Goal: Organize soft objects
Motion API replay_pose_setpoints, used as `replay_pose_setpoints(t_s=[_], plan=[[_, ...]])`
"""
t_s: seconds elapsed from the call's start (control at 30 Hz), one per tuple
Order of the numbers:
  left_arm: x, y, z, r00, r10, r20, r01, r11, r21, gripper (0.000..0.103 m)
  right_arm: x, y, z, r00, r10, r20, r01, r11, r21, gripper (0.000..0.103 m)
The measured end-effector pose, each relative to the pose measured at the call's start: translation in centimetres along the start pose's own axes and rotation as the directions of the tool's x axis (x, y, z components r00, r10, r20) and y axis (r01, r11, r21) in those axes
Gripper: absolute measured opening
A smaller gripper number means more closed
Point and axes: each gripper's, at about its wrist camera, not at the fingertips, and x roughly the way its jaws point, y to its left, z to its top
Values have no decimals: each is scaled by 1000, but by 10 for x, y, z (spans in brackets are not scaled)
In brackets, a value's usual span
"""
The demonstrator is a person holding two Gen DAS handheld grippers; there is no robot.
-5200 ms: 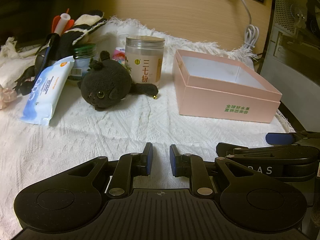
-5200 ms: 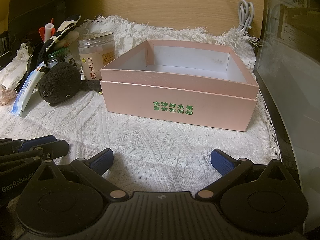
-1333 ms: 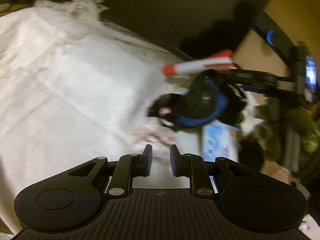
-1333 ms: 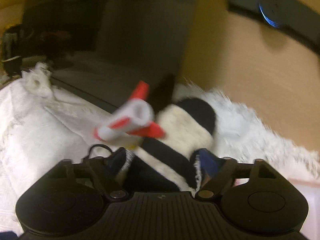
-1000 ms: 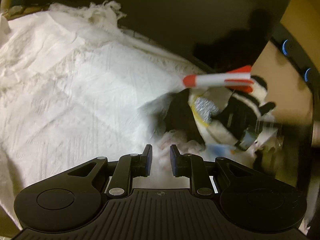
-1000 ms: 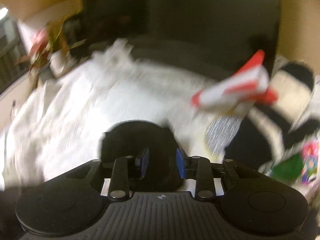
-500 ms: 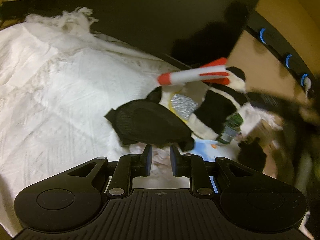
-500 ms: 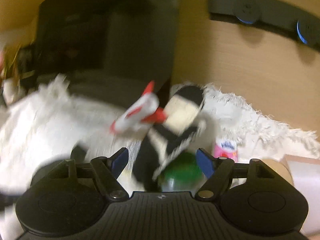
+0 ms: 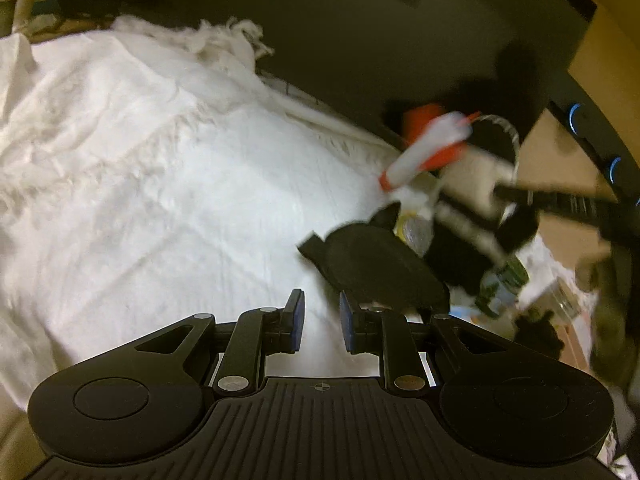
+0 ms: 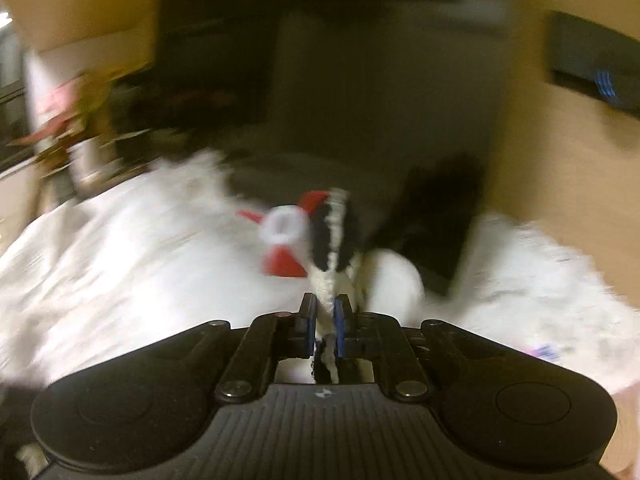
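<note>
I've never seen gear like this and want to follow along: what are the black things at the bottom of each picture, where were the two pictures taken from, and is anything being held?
Each black shape is a hand-held gripper with two fingers; a person carries one in each hand. A camera on each gripper looks forward along its fingers, so you get one picture per hand. In the right-hand picture, the right gripper is shut on a black and white striped soft toy, with a red and white tube just beside it. In the left-hand picture, the left gripper holds nothing, its fingers a little apart over a white cloth. A black pad lies ahead of it. Both pictures are blurred.
</note>
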Motion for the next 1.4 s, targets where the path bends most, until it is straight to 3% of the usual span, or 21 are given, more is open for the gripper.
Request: replay_pose_setpoints(t_s=[0.13,0.23,0.3,0.37,0.53,0.6,0.67,0.73,0.83,0.87,0.93,0.97,1.03,1.1,1.17,1.2,1.33,1.4], plan=[[-6,-3,13,999,5,49,-4,1000,-10,21,-2,34,-34,988,131,-78,-135,990,-48,10],[-8,-10,19,998,-1,58,0,1000,21,21,-3,54,-61,982,141,-123,-156,980,-124,20],[-5,-12,22,999,-1,50,-1,999,41,21,-11,64,-76,985,115,-131,-138,974,-181,45],[0,-13,24,999,1,47,-3,999,47,21,-25,63,-85,989,102,-109,-123,971,-206,58],[9,-17,28,999,-4,40,3,1000,24,21,-57,35,-95,995,35,-97,-51,984,-168,68],[9,-29,28,997,-71,6,71,995,71,21,-63,17,-102,993,-9,-120,-6,992,-124,69],[11,-47,26,984,-167,-62,174,978,118,21,-67,-1,-111,989,-44,-144,33,997,-77,69],[18,-70,16,952,-265,-151,283,952,117,21,-67,-17,-116,981,-90,-169,88,996,-17,69],[42,-107,-11,906,-317,-280,356,929,101,21,-73,-38,-131,970,-148,-195,163,985,63,69],[51,-119,-20,907,-301,-295,347,930,120,22,-76,-44,-136,965,-169,-202,189,979,81,69],[67,-142,-34,942,-179,-283,239,952,193,22,-82,-54,-147,953,-209,-220,239,964,119,69],[72,-154,-40,959,-137,-249,201,946,256,22,-83,-59,-152,947,-224,-232,260,956,137,69],[82,-173,-48,976,-58,-212,135,920,368,22,-88,-68,-163,934,-251,-255,299,939,169,69],[93,-184,-56,974,-7,-224,103,902,420,22,-91,-77,-172,915,-295,-275,353,915,194,69],[106,-188,-62,961,17,-277,101,909,406,22,-96,-86,-182,896,-330,-297,398,893,209,69],[107,-191,-64,966,13,-259,99,905,414,22,-98,-92,-186,884,-347,-314,423,880,216,69],[119,-217,-78,958,-23,-287,163,864,476,24,-111,-112,-200,862,-392,-321,470,856,217,69],[124,-227,-83,957,-16,-289,159,863,479,24,-114,-123,-205,850,-404,-336,490,842,225,69]])
